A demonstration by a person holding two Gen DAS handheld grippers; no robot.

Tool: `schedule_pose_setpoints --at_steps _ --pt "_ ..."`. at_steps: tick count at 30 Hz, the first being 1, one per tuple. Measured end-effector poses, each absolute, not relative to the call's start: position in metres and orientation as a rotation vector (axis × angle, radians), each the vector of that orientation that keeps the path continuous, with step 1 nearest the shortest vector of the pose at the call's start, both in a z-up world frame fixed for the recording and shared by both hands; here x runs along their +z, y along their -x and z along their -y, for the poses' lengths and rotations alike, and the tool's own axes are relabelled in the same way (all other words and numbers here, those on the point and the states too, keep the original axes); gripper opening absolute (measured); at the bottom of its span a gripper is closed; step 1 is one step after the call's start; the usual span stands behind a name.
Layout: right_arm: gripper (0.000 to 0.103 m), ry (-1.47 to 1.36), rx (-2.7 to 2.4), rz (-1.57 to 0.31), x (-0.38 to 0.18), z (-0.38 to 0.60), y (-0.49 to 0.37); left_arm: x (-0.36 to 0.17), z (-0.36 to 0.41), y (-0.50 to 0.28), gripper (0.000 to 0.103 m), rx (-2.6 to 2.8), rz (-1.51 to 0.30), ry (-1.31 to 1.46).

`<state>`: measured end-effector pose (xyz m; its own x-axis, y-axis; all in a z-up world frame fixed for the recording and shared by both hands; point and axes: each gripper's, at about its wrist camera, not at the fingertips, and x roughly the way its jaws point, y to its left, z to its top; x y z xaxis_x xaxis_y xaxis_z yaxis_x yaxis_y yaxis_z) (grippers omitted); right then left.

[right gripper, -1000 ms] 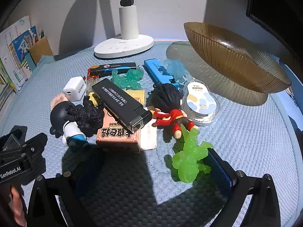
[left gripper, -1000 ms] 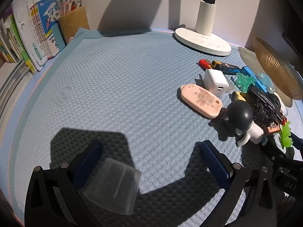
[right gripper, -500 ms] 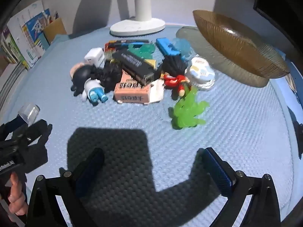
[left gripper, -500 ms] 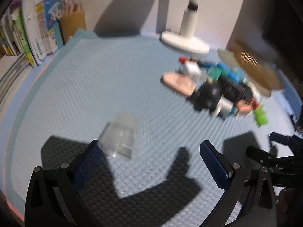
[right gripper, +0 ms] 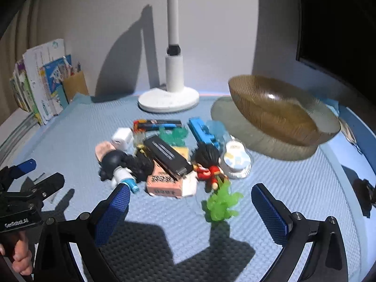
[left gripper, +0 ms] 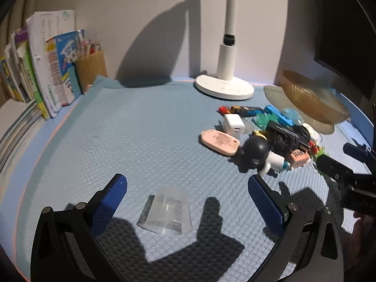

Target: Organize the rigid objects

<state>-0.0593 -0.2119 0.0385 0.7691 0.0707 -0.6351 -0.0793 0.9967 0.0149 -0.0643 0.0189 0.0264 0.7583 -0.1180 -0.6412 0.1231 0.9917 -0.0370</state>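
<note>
The clear box (left gripper: 165, 212) lies on the blue mat (left gripper: 117, 141), between the left gripper's (left gripper: 188, 202) wide-open, empty fingers. Only the right view looks into the brown bowl (right gripper: 282, 110), which holds nothing. The right gripper (right gripper: 190, 209) is wide open and empty near the toy pile (right gripper: 169, 155).

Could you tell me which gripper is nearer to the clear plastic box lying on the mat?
Left. The left gripper hangs open right over the clear plastic box; the right gripper is off by the toy pile.

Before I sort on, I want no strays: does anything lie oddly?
Yes: the clear plastic cap lies alone between the open left gripper fingers, apart from the toy pile.
</note>
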Motion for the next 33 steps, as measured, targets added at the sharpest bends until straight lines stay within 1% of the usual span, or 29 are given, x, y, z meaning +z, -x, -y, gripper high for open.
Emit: schedule_pose_setpoints --at_steps 2,6,14,33 --pt "0.103 -0.008 0.088 -0.665 0.042 0.214 0.059 0.026 -0.019 0.064 0.102 -0.147 -0.705 0.014" --pt "0.103 -0.012 0.076 -0.689 0.038 0.213 0.057 0.024 -0.025 0.065 0.102 -0.14 -0.724 0.066" --pt "0.103 0.003 0.081 -0.701 0.035 0.209 0.056 0.028 -0.014 0.062 0.102 -0.145 -0.732 0.051" --pt "0.103 -0.005 0.081 -0.748 0.027 0.212 0.05 0.026 -0.019 0.058 0.102 -0.148 -0.755 0.121"
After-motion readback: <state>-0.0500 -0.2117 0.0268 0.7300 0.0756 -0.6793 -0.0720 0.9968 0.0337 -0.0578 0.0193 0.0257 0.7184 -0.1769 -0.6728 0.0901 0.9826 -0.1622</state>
